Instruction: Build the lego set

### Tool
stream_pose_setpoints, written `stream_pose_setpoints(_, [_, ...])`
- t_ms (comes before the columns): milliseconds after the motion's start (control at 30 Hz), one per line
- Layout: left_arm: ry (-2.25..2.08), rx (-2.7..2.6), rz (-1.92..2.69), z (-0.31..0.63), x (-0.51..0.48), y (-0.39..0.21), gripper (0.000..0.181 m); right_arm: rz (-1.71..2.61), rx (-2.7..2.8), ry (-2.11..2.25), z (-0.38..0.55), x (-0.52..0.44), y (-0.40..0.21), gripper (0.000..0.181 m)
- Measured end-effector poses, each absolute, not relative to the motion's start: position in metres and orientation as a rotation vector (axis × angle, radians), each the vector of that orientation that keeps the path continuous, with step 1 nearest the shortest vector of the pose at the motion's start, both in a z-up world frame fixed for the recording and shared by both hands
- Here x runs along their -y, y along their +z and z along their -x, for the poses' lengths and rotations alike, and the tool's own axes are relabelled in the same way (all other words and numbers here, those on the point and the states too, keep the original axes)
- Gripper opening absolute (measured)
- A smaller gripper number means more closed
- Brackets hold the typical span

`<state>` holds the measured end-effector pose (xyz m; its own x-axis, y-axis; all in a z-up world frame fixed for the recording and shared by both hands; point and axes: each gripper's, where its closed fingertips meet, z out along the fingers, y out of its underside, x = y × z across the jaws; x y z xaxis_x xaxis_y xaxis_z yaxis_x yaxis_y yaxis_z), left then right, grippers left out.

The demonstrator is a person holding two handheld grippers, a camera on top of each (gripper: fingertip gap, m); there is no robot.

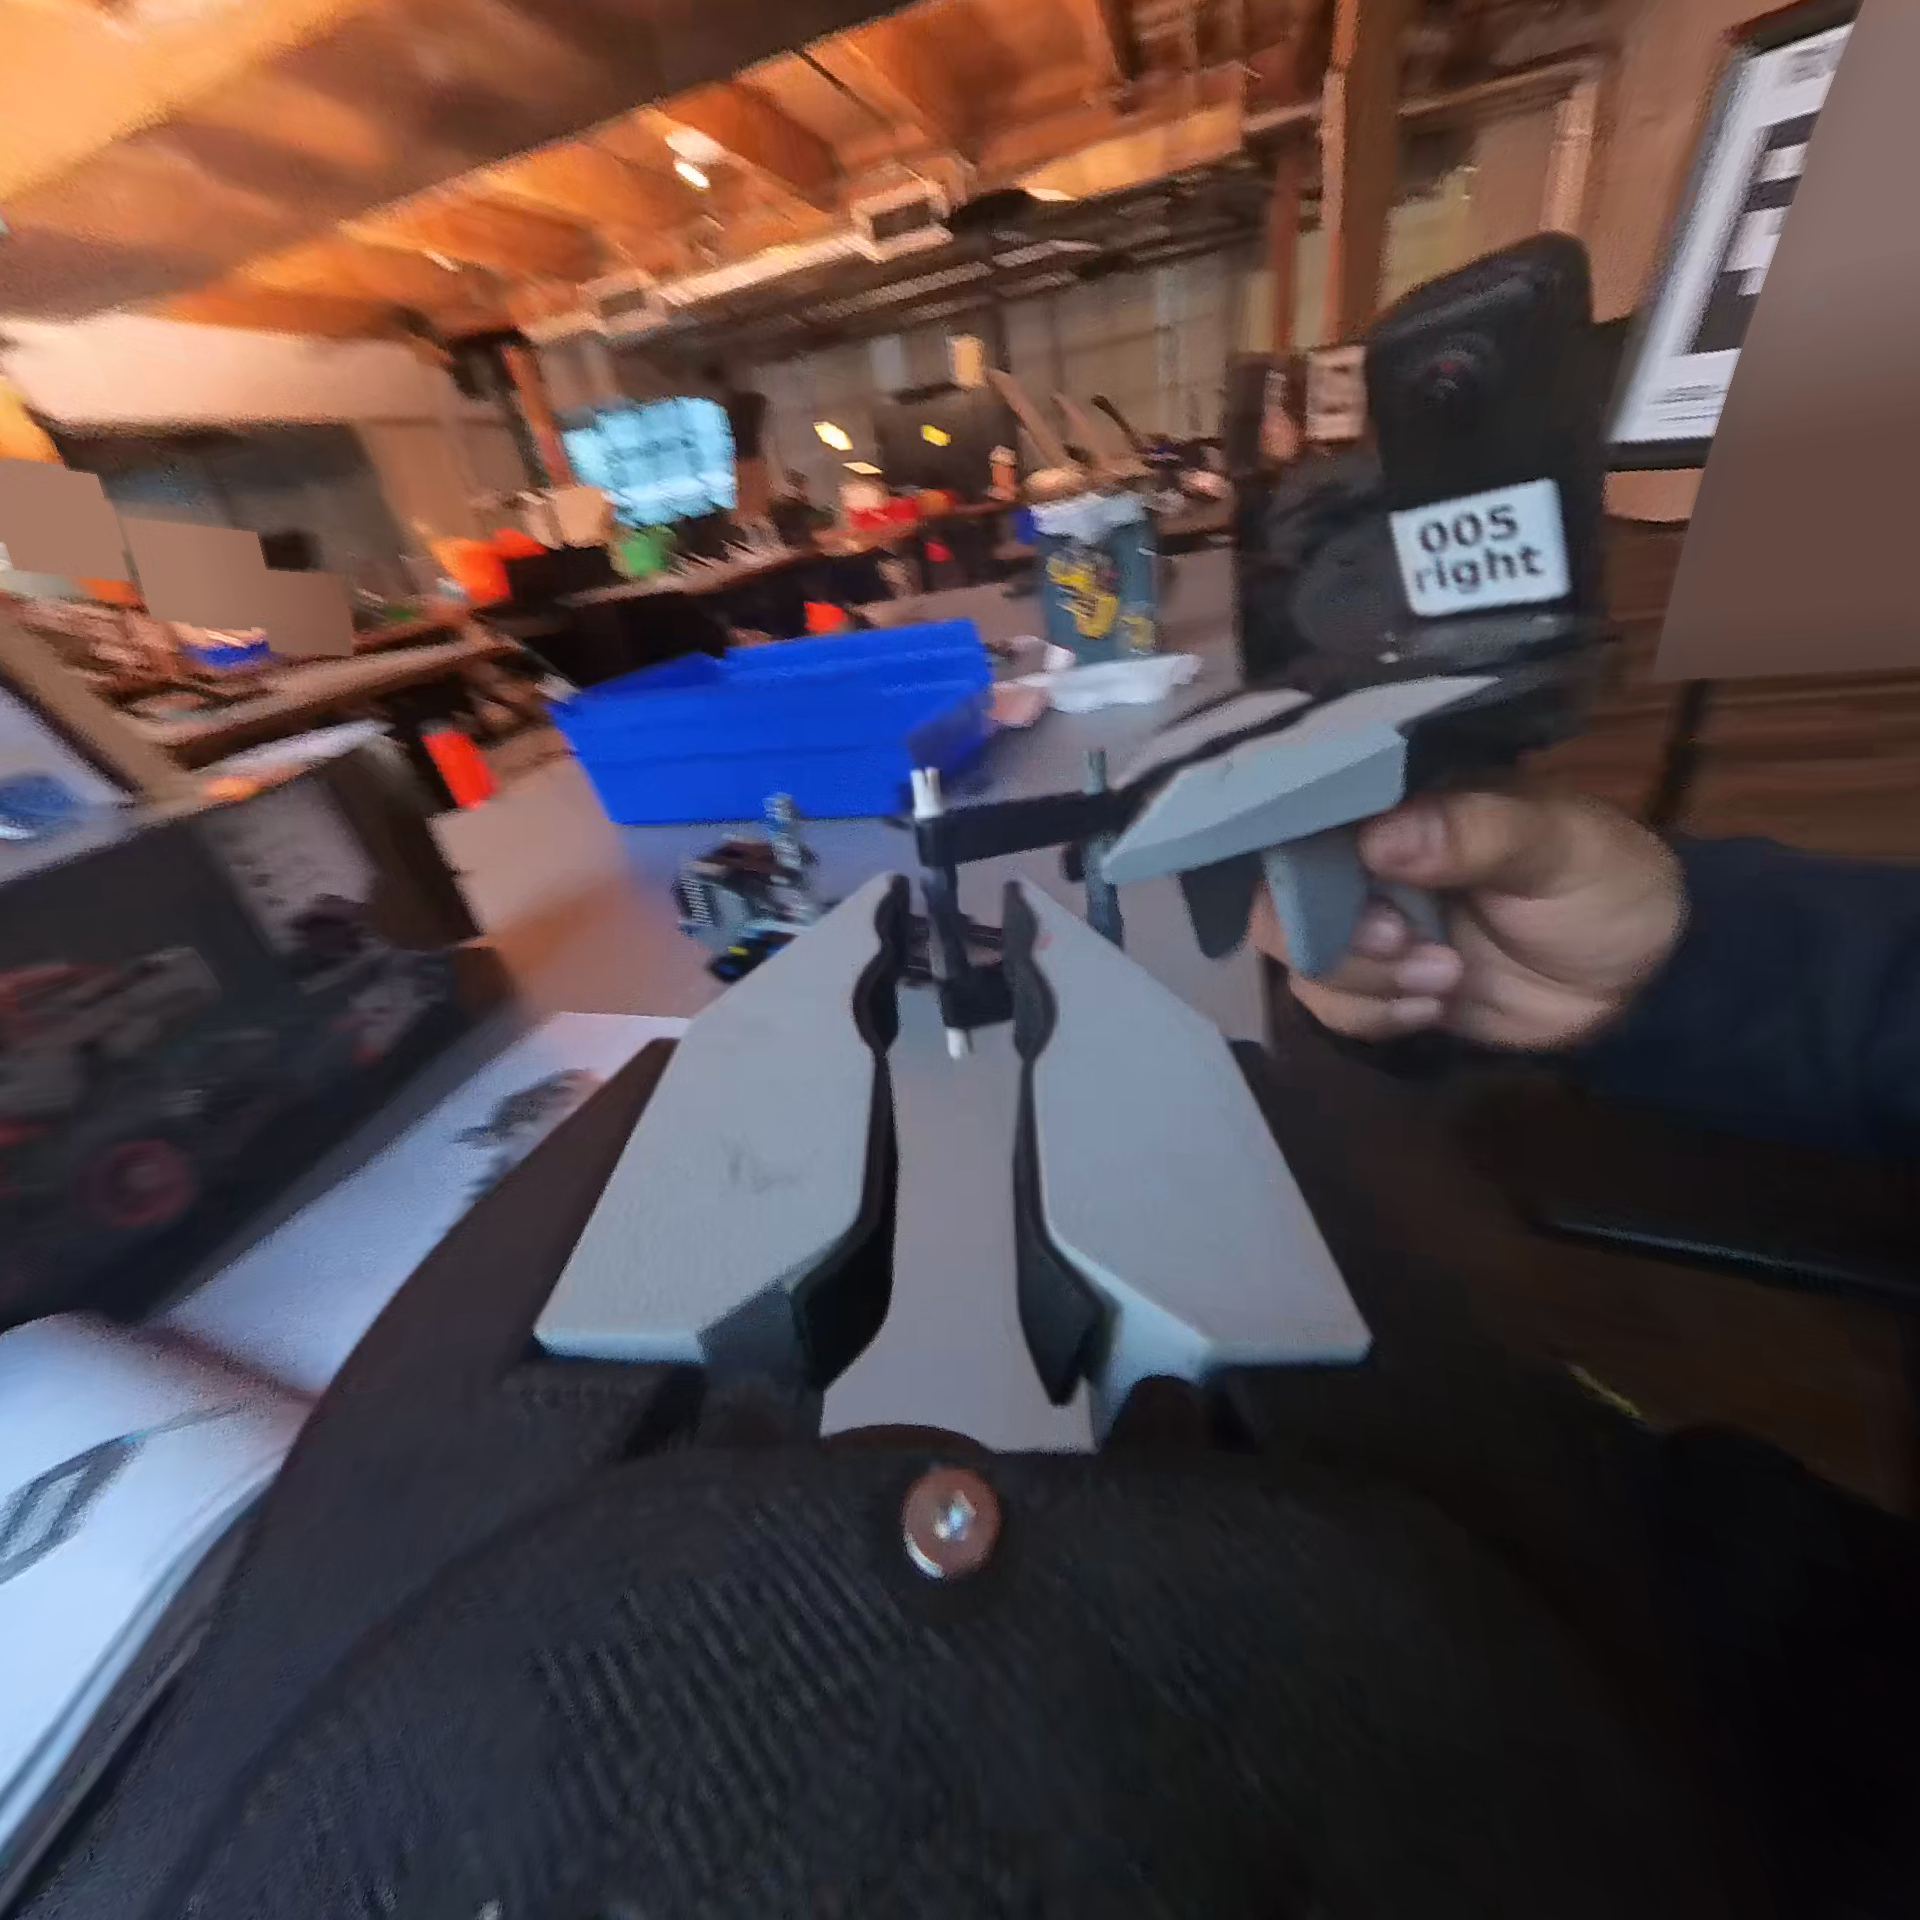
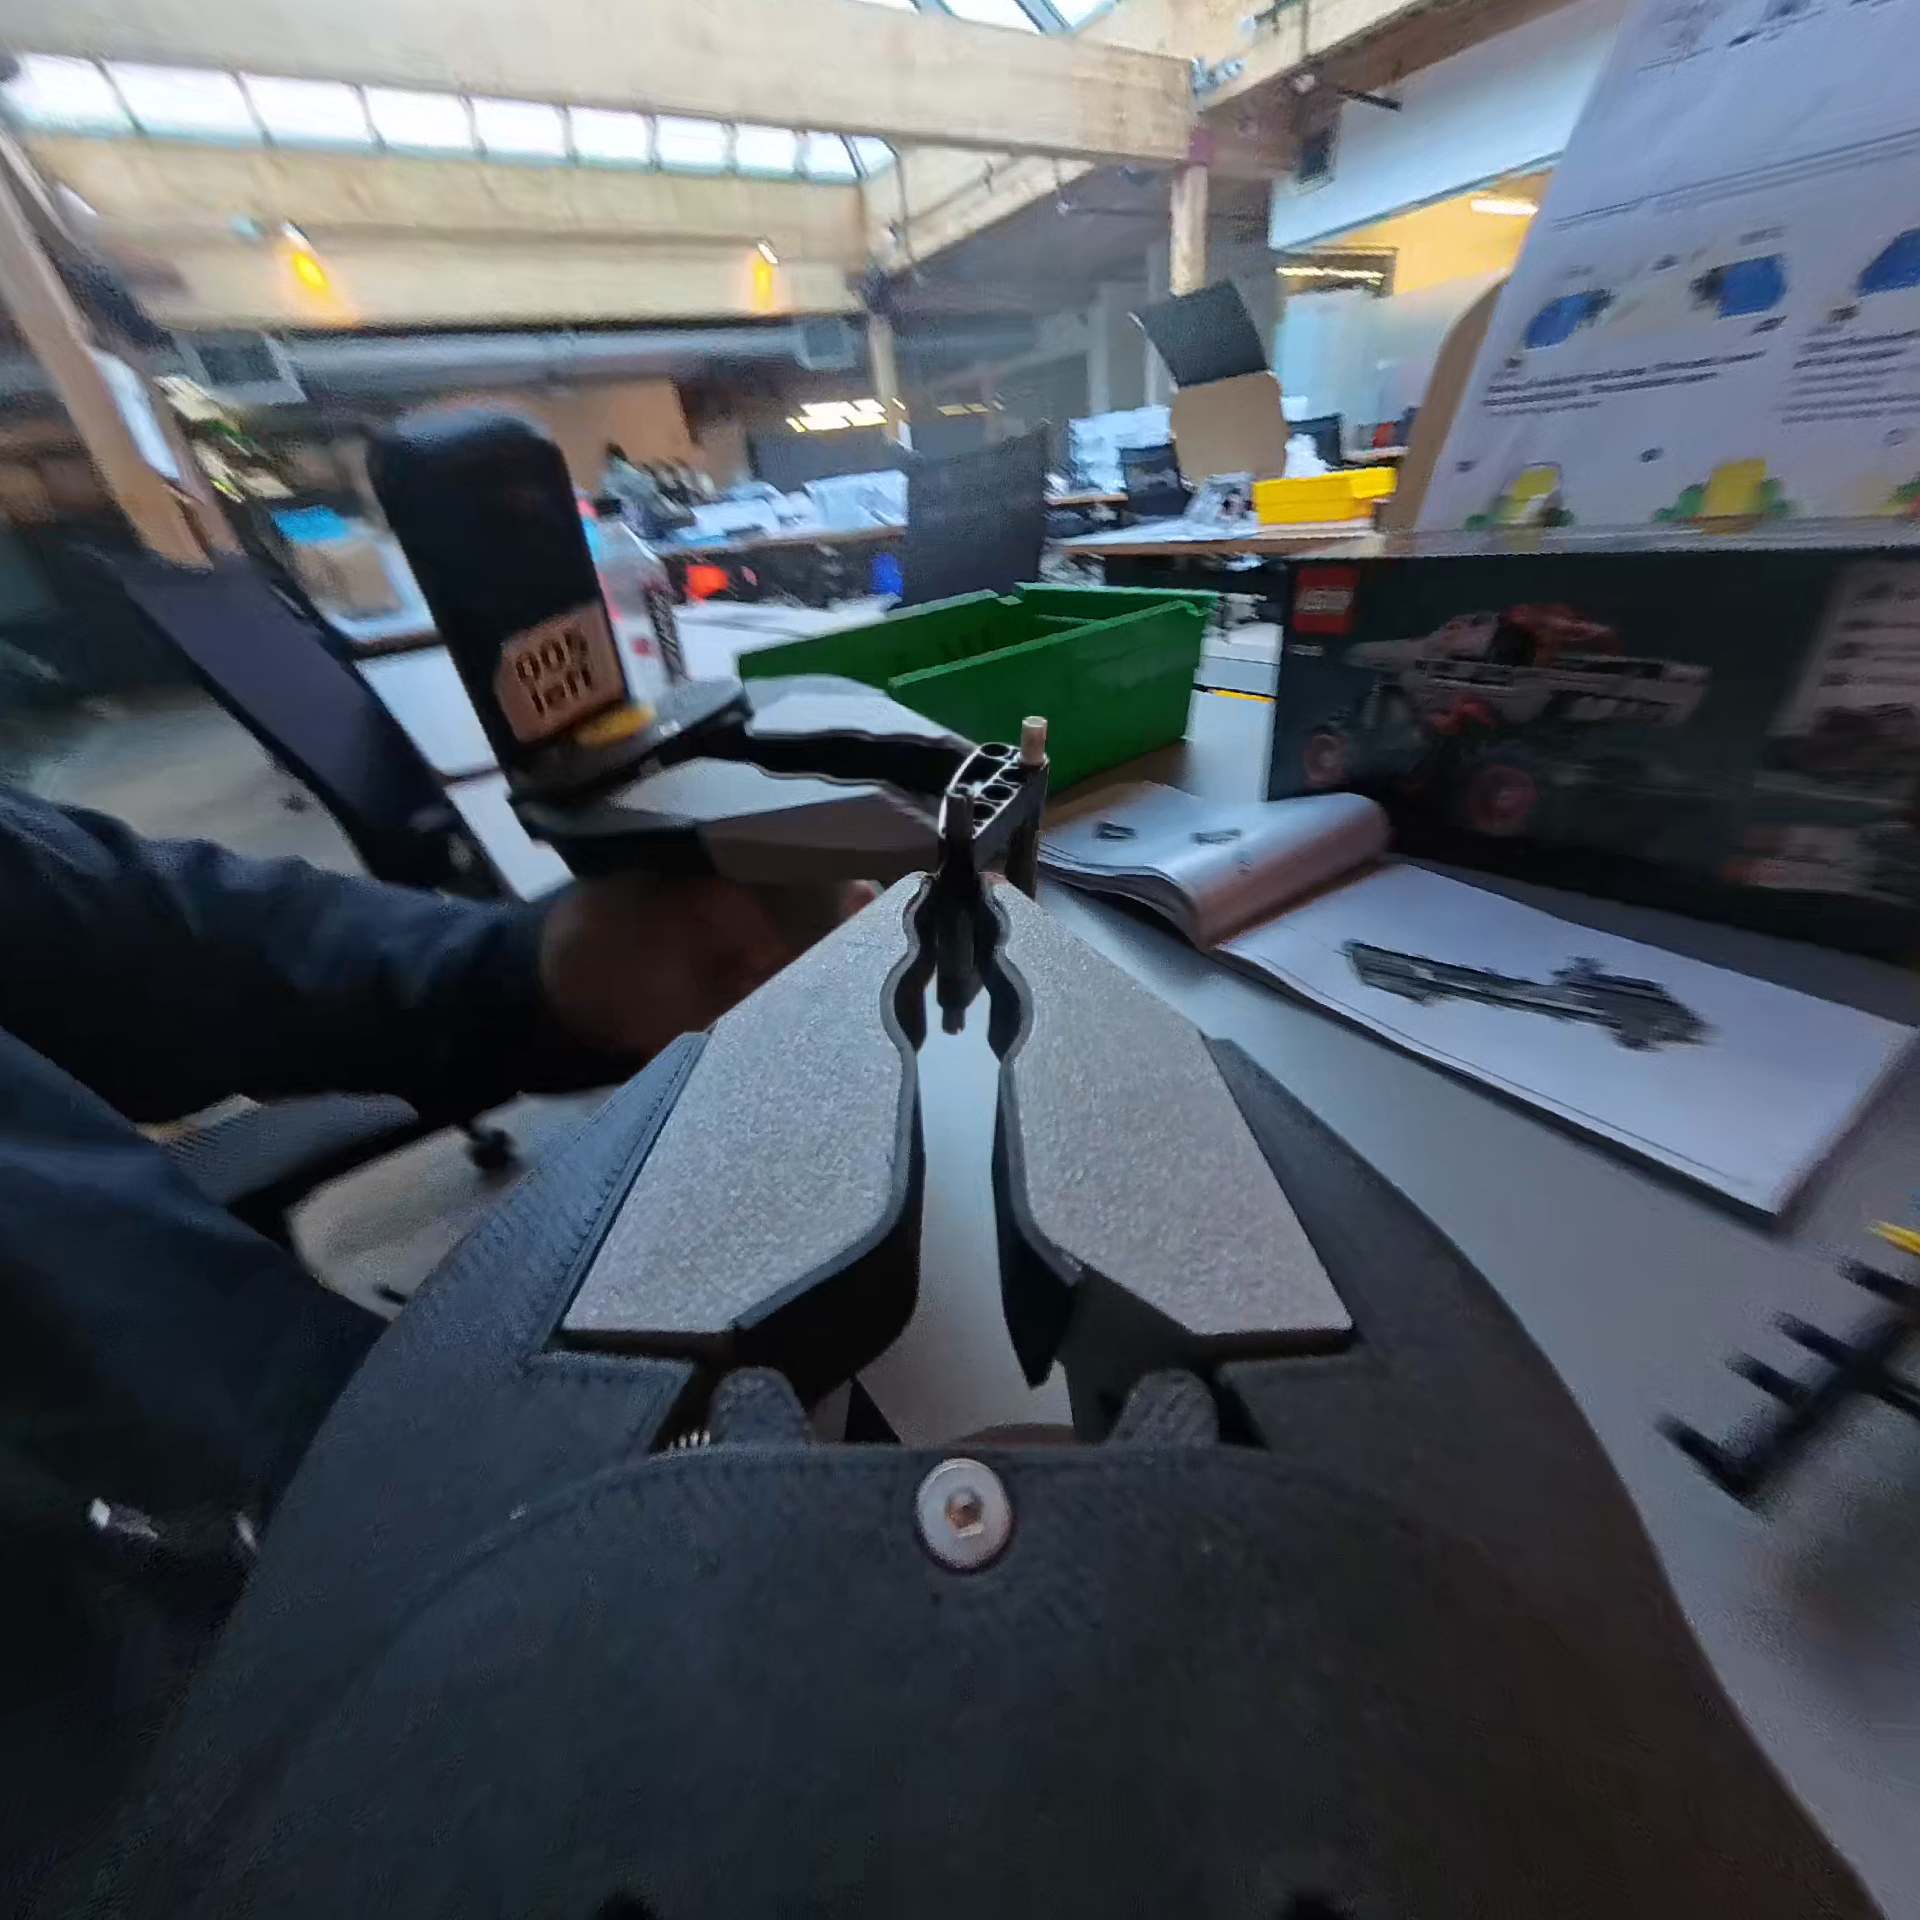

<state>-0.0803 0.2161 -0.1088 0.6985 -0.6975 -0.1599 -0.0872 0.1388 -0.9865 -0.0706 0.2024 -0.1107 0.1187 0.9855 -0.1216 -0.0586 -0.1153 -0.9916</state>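
Observation:
A small black Lego assembly is held in the air between both grippers. In the left wrist view my left gripper (image 1: 951,935) is shut on an upright black piece (image 1: 954,971) with a white pin at its lower end. My right gripper (image 1: 1101,831) comes in from the right, shut on a horizontal black beam (image 1: 1003,821) joined to it. In the right wrist view my right gripper (image 2: 961,935) is shut on a thin black piece (image 2: 954,966). The left gripper (image 2: 935,800) holds a black beam with holes (image 2: 992,784), a tan pin at its far end.
A partly built Lego model (image 1: 738,894) and a blue bin (image 1: 779,727) stand on the grey table beyond. The Lego box (image 2: 1558,707), an open instruction booklet (image 2: 1507,997) and a green bin (image 2: 1039,665) lie to one side. Loose black parts (image 2: 1818,1382) lie nearby. Only a small space, under 4 cm, lies between the two pairs of fingers. Both grippers' tips are roughly 25 centimetres from the partly built Lego model (image 1: 738,894).

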Motion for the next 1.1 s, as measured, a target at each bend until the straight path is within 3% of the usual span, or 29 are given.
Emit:
stream_pose_setpoints(267, [-0.946,-0.898,2.047,0.050,-0.254,-0.193,0.041,1.288,1.359,0.015,-0.041,-0.267,-0.156,0.003])
stream_pose_setpoints(400, [-1.186,-0.705,2.205,0.033,-0.307,-0.206,0.037,1.198,1.571,-0.511,-0.063,-0.284,-0.190,0.004])
stream_pose_setpoints(667, [-1.435,-0.511,2.362,-0.006,-0.359,-0.220,0.038,1.101,1.698,-0.588,-0.057,-0.284,-0.220,0.004])
stream_pose_setpoints(833, [-1.592,-0.432,2.357,-0.015,-0.364,-0.227,0.010,1.135,1.722,-0.607,-0.056,-0.294,-0.229,0.004])
stream_pose_setpoints(1100, [-1.709,-0.337,2.296,-0.017,-0.371,-0.218,0.008,1.130,1.712,-0.665,-0.053,-0.308,-0.236,0.004])
